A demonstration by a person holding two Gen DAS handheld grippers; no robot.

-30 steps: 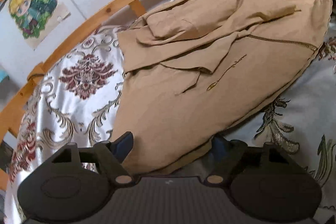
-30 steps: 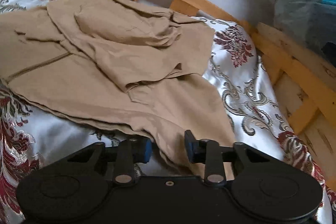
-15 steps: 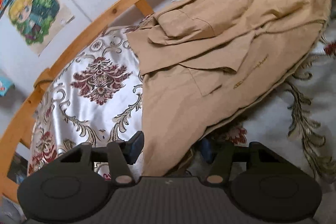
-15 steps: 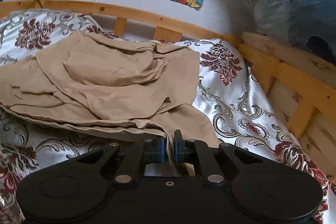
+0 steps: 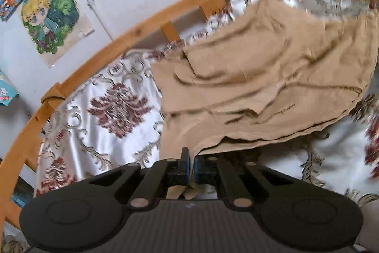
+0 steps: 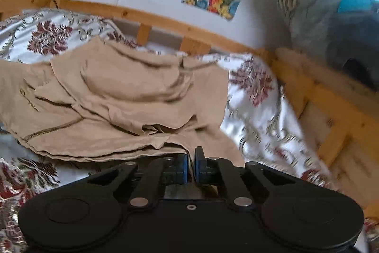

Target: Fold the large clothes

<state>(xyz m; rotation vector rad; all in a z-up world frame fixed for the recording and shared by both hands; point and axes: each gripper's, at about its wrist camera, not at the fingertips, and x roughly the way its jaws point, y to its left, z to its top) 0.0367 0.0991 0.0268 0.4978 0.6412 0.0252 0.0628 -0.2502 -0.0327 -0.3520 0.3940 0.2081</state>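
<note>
A large tan zip-up jacket [image 5: 260, 77] lies crumpled on a patterned bedspread [image 5: 113, 134]. In the left wrist view my left gripper [image 5: 191, 161] is closing on the jacket's near hem corner, pads pressing the fabric, and a scrap of it hangs behind the jaws. The hem rises off the bed toward it. In the right wrist view the jacket [image 6: 132, 91] spreads to the left, its zipper [image 6: 54, 128] showing. My right gripper [image 6: 191, 158] is closing on the other near hem corner, with fabric pinched between its blue pads.
A wooden bed rail [image 5: 118, 37] curves behind the bedspread, seen again in the right wrist view as a rail [image 6: 165, 18] and side slats [image 6: 331, 96]. Posters [image 5: 49, 16] hang on the white wall. A grey bundle in plastic [image 6: 331, 16] sits at the right.
Both grippers closed on the jacket's near hem and rose, lifting that edge off the bedspread. The left went from wide open to shut; the right narrowed from a small gap.
</note>
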